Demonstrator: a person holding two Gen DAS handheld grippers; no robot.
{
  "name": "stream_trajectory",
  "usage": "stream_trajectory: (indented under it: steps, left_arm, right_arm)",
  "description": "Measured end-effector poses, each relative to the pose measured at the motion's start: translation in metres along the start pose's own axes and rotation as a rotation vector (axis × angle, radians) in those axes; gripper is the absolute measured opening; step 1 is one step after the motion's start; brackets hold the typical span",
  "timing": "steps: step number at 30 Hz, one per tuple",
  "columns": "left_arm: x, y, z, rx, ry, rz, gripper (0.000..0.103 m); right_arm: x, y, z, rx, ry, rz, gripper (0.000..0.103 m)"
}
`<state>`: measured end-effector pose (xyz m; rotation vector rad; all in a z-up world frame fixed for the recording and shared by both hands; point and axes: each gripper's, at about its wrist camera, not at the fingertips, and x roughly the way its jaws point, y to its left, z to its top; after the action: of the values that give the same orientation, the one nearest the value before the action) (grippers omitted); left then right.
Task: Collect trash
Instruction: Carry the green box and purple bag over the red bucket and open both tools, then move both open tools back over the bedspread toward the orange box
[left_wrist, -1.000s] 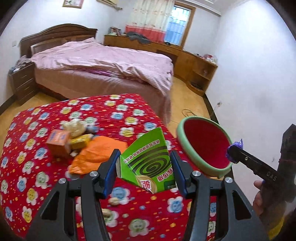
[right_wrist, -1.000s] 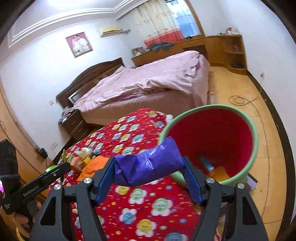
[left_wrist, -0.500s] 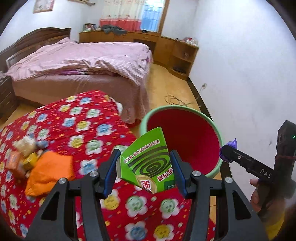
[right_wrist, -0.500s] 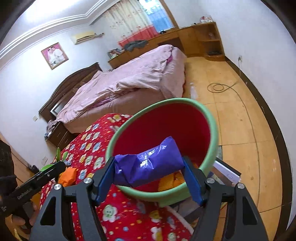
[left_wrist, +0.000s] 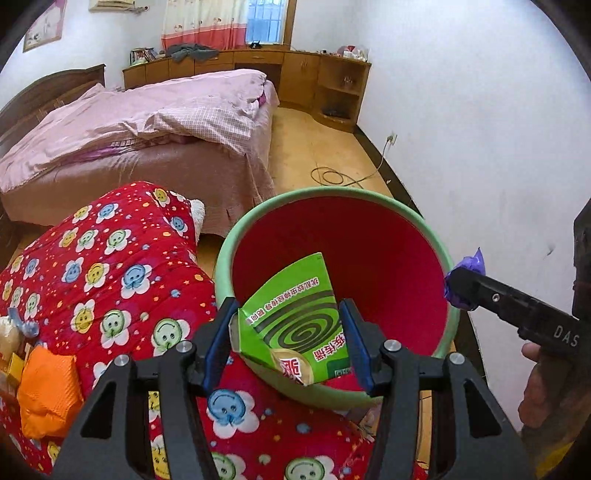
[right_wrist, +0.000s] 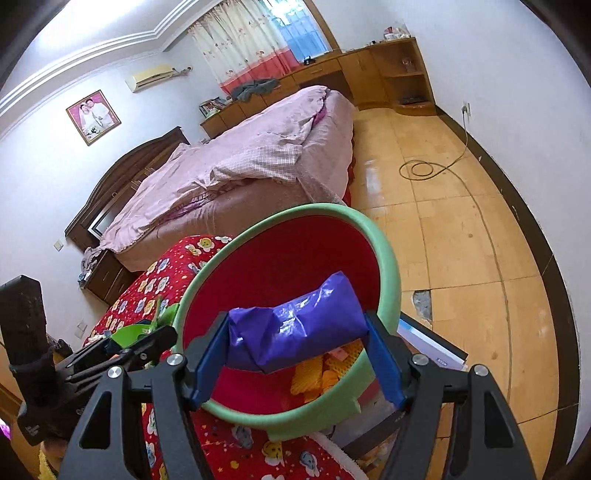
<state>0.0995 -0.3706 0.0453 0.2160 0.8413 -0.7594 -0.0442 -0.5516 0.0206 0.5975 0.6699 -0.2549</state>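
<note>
My left gripper is shut on a green mosquito-coil box and holds it over the near rim of the bin, which is red inside with a green rim. My right gripper is shut on a purple wrapper and holds it above the bin's mouth. Yellow and orange trash lies at the bin's bottom. In the left wrist view the right gripper hangs at the bin's right rim. In the right wrist view the left gripper is at the bin's left rim.
The bin stands beside a red flowered quilt. An orange bag and small packets lie on the quilt at the left. A pink bed is behind. A cable lies on the wooden floor by the white wall.
Both grippers have moved right, from over the quilt to over the bin, each still holding its trash. The bin now fills the middle of both views.
</note>
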Motion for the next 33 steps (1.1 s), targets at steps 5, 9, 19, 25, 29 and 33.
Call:
stream_trajectory:
  steps: [5, 9, 19, 25, 29, 33]
  left_arm:
    - [0.006, 0.002, 0.000, -0.026, 0.004, -0.009, 0.059]
    - [0.010, 0.005, 0.000, -0.051, 0.012, -0.013, 0.059]
    - [-0.004, 0.021, -0.003, -0.101, 0.003, -0.008, 0.059]
    - [-0.018, 0.032, -0.007, -0.124, -0.011, 0.007, 0.059]
    - [-0.030, 0.037, -0.010, -0.137, -0.022, 0.015, 0.059]
    - [-0.042, 0.048, -0.014, -0.154, -0.032, 0.028, 0.059]
  right_arm:
    - [0.007, 0.001, 0.003, -0.011, 0.010, -0.001, 0.073]
    - [0.009, 0.002, 0.004, -0.019, 0.011, -0.002, 0.073]
    - [0.016, 0.012, 0.006, -0.037, 0.011, 0.003, 0.077]
    - [0.017, 0.016, 0.005, -0.032, 0.015, 0.014, 0.086]
    - [0.014, 0.019, 0.003, -0.027, 0.011, 0.020, 0.086]
    - [0.008, 0.023, -0.001, -0.025, 0.006, 0.027, 0.086]
